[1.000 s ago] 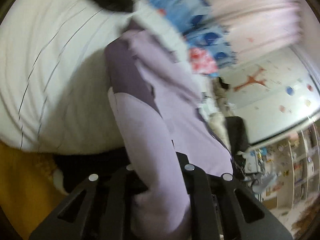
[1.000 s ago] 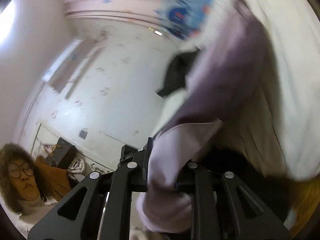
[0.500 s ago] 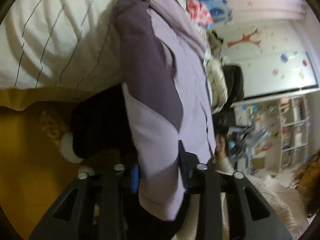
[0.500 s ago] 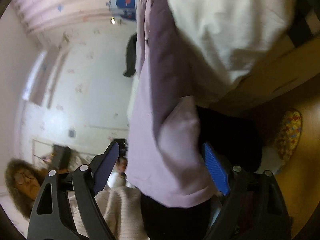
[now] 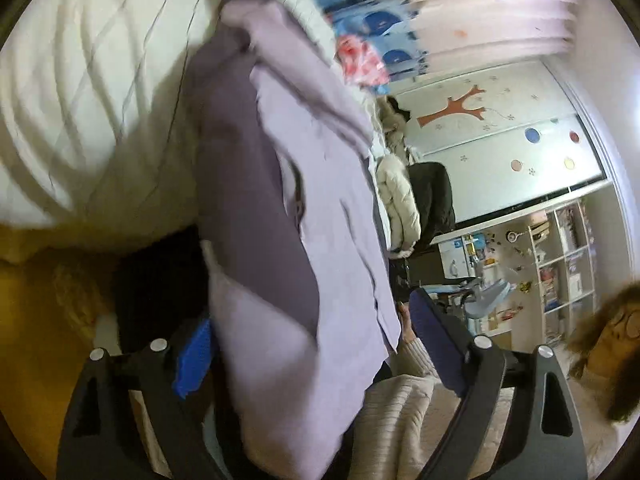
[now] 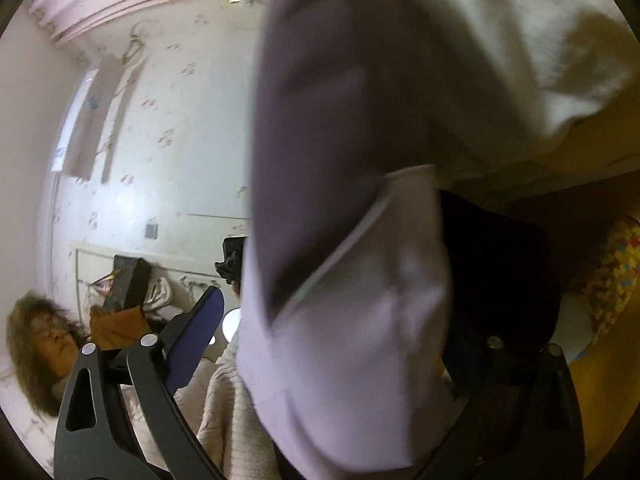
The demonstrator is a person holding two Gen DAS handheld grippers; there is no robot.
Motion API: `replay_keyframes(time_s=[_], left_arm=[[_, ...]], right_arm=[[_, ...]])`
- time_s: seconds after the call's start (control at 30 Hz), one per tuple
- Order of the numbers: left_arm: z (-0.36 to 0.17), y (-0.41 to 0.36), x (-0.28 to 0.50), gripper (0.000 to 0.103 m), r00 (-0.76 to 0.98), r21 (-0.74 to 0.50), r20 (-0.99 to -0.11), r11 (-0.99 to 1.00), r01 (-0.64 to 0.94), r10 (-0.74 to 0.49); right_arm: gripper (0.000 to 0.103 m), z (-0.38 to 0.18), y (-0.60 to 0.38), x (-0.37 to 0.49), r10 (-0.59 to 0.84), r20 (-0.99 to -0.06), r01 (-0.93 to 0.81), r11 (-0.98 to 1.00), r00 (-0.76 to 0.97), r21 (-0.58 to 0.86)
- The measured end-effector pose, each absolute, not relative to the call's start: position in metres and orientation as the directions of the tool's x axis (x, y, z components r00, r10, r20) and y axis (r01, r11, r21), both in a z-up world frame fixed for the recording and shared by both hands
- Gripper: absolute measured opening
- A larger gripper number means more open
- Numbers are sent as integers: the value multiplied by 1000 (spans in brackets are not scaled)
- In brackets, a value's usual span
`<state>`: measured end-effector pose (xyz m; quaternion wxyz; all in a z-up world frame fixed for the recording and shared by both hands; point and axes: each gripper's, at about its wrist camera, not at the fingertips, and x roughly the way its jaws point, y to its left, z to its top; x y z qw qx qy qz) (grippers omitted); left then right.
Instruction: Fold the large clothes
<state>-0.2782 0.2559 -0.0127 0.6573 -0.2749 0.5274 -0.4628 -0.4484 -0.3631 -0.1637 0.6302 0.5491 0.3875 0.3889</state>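
Gaping grippers (image 5: 312, 344), garment (image 5: 280, 240) now unclamped

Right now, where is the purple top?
In both wrist views the purple top hangs off the edge of the white quilt, between the spread fingers of the left gripper and the right gripper, which have just opened.

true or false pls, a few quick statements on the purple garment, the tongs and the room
1. The lilac-and-purple garment is two-toned. True.
2. The left tongs are clamped shut on it. False: they stand open, having just been opening, the cloth loose between them.
3. The right tongs stand open. True.
4. The garment lies against a white quilt. True.
5. The wall cabinet bears a green fish picture. False: a reddish-brown tree.
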Motion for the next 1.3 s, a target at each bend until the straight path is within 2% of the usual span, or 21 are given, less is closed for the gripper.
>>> replay_keyframes(time_s=[0.07, 0.17, 0.23, 0.3, 0.33, 0.37, 0.4, 0.47, 0.5, 0.53, 0.57, 0.7, 0.77, 0.87, 0.97, 1.03, 1.13, 1.17, 1.3], left_arm=[[-13, 263, -275, 95, 28, -826, -485, 468, 315, -874], [-34, 258, -267, 95, -13, -843, -485, 464, 270, -874], [-58, 241, -264, 95, -57, -855, -486, 461, 238, -872], [-80, 223, -265, 95, -107, -850, -507, 475, 226, -855], [-87, 214, -268, 95, -125, -846, -515, 479, 232, -848], [-88, 211, -269, 90, -115, -847, -510, 476, 236, -852], [-87, 209, -271, 68, -82, -862, -481, 453, 229, -873], [-77, 209, -273, 45, -50, -868, -466, 445, 221, -883], [-64, 206, -276, 40, -14, -847, -483, 463, 259, -876], [-46, 204, -280, 30, 12, -836, -477, 458, 302, -879], [-26, 203, -283, 26, 44, -831, -454, 440, 339, -890], [44, 211, -291, 23, 132, -796, -344, 364, 483, -930], [61, 215, -295, 23, 137, -780, -322, 345, 522, -937], [52, 222, -296, 23, 93, -791, -343, 340, 509, -935], [-9, 228, -290, 23, -13, -819, -452, 409, 403, -892], [-48, 236, -291, 23, -55, -842, -475, 436, 318, -878], [-53, 253, -289, 23, 10, -890, -387, 376, 258, -922], [-38, 256, -285, 23, 50, -902, -329, 330, 280, -943], [28, 241, -265, 23, 139, -869, -262, 296, 397, -955]], right_arm=[[86, -158, -363, -449, 915, -62, -75, 99, 398, 992], [77, -154, -359, -451, 913, -87, -65, 124, 399, 990], [68, -151, -353, -453, 903, -111, -76, 156, 415, 985], [48, -146, -350, -456, 891, -144, -90, 202, 430, 975], [44, -143, -348, -457, 886, -162, -91, 222, 434, 971], [39, -139, -347, -459, 882, -168, -95, 232, 441, 968], [32, -133, -348, -462, 875, -158, -110, 232, 457, 966], [27, -112, -351, -466, 863, -114, -163, 220, 491, 962], [27, -93, -353, -469, 854, -68, -217, 207, 516, 954], [27, -78, -356, -473, 847, -32, -261, 200, 531, 944], [26, -63, -356, -472, 839, 3, -307, 195, 543, 932], [27, 2, -339, -470, 836, 63, -432, 216, 545, 875], [27, 11, -342, -475, 845, 89, -472, 205, 528, 858], [26, 9, -334, -480, 857, 35, -453, 236, 514, 860], [26, -45, -338, -484, 865, -36, -309, 217, 501, 926], [27, -74, -338, -491, 861, -28, -236, 171, 508, 957], [27, -73, -340, -493, 848, 60, -272, 101, 527, 957], [26, -66, -341, -490, 846, 91, -303, 87, 525, 949], [26, -7, -346, -452, 841, 208, -465, 57, 499, 883]])
